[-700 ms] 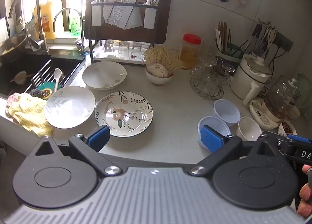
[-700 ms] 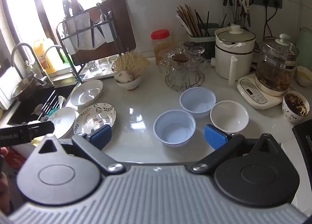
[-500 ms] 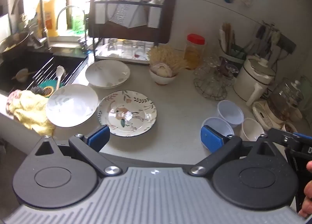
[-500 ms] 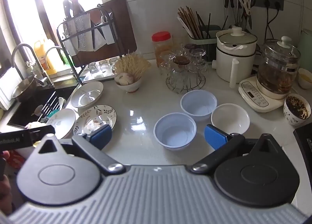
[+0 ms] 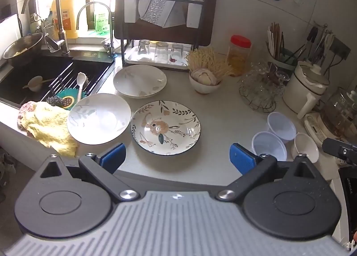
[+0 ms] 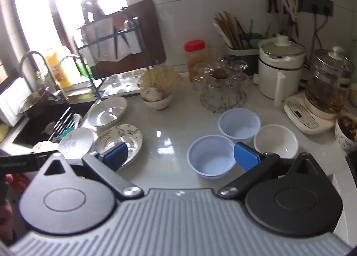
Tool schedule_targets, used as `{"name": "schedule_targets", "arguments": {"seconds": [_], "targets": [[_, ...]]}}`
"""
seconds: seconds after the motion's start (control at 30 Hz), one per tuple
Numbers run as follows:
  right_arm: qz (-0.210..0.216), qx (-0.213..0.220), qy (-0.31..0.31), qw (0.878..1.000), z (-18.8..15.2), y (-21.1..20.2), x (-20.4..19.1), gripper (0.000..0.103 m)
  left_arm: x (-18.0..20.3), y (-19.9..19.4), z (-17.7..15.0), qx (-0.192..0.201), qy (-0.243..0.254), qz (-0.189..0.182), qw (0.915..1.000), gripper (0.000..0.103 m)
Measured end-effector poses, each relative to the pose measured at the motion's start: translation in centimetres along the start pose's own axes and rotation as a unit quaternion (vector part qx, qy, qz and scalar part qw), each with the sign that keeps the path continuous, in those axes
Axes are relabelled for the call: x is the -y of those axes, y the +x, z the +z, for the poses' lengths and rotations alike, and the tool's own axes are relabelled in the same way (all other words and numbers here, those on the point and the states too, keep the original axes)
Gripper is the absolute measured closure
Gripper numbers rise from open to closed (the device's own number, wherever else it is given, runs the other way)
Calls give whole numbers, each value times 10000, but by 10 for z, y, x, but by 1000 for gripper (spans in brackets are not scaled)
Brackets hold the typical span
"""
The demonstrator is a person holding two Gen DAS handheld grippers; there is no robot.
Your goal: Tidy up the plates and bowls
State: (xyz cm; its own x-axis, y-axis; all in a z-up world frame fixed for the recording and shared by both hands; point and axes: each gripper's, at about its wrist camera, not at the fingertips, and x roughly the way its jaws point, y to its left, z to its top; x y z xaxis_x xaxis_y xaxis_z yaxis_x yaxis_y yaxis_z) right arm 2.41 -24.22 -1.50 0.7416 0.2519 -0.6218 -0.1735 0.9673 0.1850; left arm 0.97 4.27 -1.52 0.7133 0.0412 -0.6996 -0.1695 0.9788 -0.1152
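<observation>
A floral plate [image 5: 165, 127] lies on the white counter [image 5: 223, 108], with a white plate [image 5: 99, 118] to its left and another white plate [image 5: 140, 81] behind. At the right stand two pale blue bowls [image 5: 269, 146] [image 5: 281, 125] and a white bowl [image 5: 306, 147]. My left gripper [image 5: 177, 159] is open and empty, just in front of the floral plate. My right gripper [image 6: 179, 154] is open and empty, in front of the near blue bowl [image 6: 210, 159]; the far blue bowl [image 6: 239, 123], white bowl [image 6: 276, 142] and floral plate [image 6: 121, 139] also show.
A sink [image 5: 51, 73] with utensils and a yellow cloth [image 5: 48, 126] sit at the left. A dish rack [image 5: 165, 21] with glasses stands at the back. A bowl of garlic [image 5: 205, 81], a wire glass holder [image 5: 260, 91], a white cooker [image 5: 305, 86] and a glass kettle [image 6: 328, 86] line the back right.
The left gripper has moved in towards the floral plate. The right gripper has moved closer to the blue bowls. Both stay open and empty.
</observation>
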Motion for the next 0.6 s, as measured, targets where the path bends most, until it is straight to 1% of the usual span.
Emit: {"name": "schedule_targets", "arguments": {"seconds": [0.1, 0.3, 0.43, 0.5, 0.6], "targets": [[76, -32, -61, 9999, 0, -4, -6, 0, 0, -4, 0, 47, -46, -41, 10000, 2], [-9, -9, 31, 10000, -1, -13, -9, 0, 5, -19, -3, 135, -74, -111, 9998, 2], [-41, 43, 28, 10000, -4, -20, -7, 0, 7, -22, -8, 229, -20, -25, 9997, 2], [-33, 34, 43, 10000, -5, -21, -5, 0, 6, -19, -13, 165, -58, 107, 9998, 2], [-52, 30, 12, 10000, -6, -22, -2, 0, 3, -16, -22, 104, -193, 18, 9998, 2]]}}
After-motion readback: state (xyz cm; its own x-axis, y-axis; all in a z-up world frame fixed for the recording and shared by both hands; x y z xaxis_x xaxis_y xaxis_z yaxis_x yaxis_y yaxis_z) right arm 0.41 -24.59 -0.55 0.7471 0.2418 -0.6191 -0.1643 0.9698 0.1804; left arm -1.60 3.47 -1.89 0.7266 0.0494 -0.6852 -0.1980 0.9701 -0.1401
